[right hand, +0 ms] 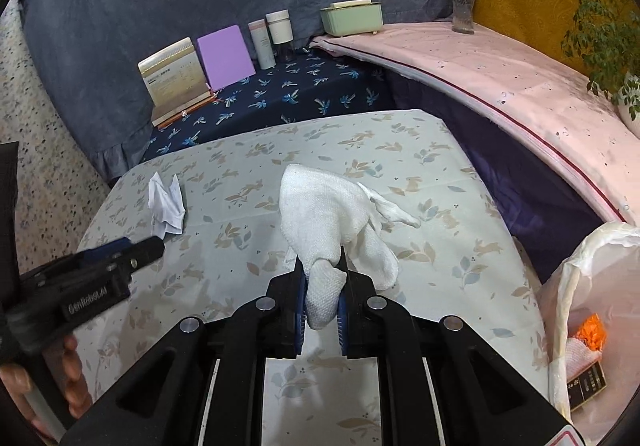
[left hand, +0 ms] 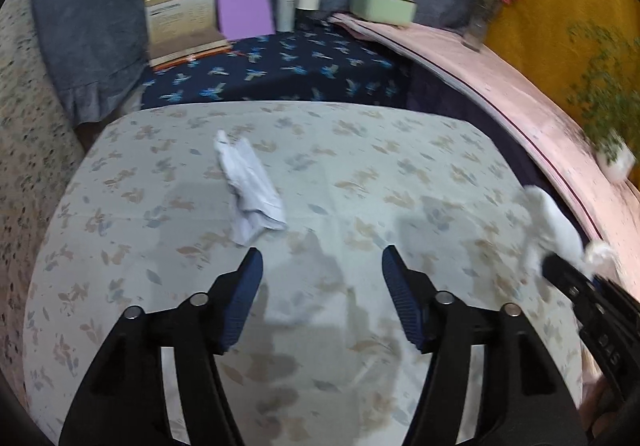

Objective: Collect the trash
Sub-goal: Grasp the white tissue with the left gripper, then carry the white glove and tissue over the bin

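My right gripper (right hand: pixel 322 274) is shut on a white textured cloth wipe (right hand: pixel 320 213) and holds it above the leaf-print table (right hand: pixel 440 246). The wipe also shows blurred at the right in the left wrist view (left hand: pixel 554 221), with the right gripper (left hand: pixel 560 266) below it. My left gripper (left hand: pixel 322 258) is open and empty, low over the table. A crumpled white paper (left hand: pixel 250 189) lies just ahead and left of its left finger; it also shows in the right wrist view (right hand: pixel 166 205), beyond the left gripper (right hand: pixel 154 244).
A translucent trash bag (right hand: pixel 592 310) holding some scraps stands open at the table's right edge. Behind the table, a dark blue shelf (right hand: pixel 280 93) holds a calendar, purple card, and jars. A pink-covered ledge (right hand: pixel 500 85) carries a green box, flower vase and plant.
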{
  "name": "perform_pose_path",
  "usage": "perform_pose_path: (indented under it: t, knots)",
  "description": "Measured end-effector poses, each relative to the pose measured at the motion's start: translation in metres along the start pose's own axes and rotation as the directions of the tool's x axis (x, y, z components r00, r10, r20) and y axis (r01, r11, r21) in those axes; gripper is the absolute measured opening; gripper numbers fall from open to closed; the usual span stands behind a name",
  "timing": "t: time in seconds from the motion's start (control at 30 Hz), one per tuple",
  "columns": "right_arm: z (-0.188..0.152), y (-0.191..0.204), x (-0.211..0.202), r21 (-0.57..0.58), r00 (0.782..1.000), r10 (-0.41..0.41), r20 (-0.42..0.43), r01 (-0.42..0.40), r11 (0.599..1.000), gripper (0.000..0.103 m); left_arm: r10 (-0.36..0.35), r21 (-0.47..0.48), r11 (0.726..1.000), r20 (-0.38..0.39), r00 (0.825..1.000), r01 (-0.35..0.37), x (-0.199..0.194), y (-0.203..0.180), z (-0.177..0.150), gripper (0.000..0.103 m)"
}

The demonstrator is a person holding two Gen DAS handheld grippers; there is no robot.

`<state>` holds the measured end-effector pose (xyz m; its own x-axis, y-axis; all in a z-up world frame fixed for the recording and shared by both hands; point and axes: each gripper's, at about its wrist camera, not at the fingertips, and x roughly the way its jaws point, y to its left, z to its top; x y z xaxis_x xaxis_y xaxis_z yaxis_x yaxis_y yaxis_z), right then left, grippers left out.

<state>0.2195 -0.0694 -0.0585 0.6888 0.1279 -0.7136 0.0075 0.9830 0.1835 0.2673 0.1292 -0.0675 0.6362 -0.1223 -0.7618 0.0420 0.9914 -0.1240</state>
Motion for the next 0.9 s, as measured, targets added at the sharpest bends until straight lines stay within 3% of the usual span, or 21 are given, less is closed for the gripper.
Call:
perform_pose_path:
  t: [0.17, 0.37, 0.47, 0.53, 0.63, 0.9]
  knots:
    - [0.003, 0.004, 0.012, -0.003, 1.0, 0.022, -0.005, -0.022, 1.0, 0.011, 0.044, -0.081, 0.996, -0.02, 0.999, -0.046, 0.029, 0.032, 0.025, 0.061]
    - [0.007, 0.011, 0.034, -0.01, 0.999, 0.044, -0.026, -0.044, 0.999, 0.011, 0.08, -0.086, 0.993, -0.053, 0.995, -0.084, 0.068, 0.046, 0.043, 0.061]
    - [0.009, 0.012, 0.043, -0.01, 0.998, 0.047, -0.036, -0.047, 0.999, 0.011, 0.077, -0.073, 0.994, -0.078, 0.994, -0.083, 0.081, 0.044, 0.044, 0.047]
    - [0.008, 0.012, 0.045, -0.009, 0.998, 0.047, -0.039, -0.047, 0.999, 0.011, 0.06, -0.067, 0.995, -0.108, 0.992, -0.068, 0.088, 0.041, 0.042, 0.022]
    - [0.008, 0.007, 0.045, -0.001, 0.998, 0.044, -0.04, -0.044, 0.999, 0.011, 0.049, -0.049, 0.997, -0.108, 0.993, -0.054, 0.084, 0.031, 0.038, 0.014]
    - [0.006, -0.018, 0.018, 0.042, 1.0, 0.025, -0.005, -0.025, 0.999, 0.011, -0.014, 0.032, 0.999, -0.058, 0.998, 0.016, 0.041, -0.024, 0.026, 0.012]
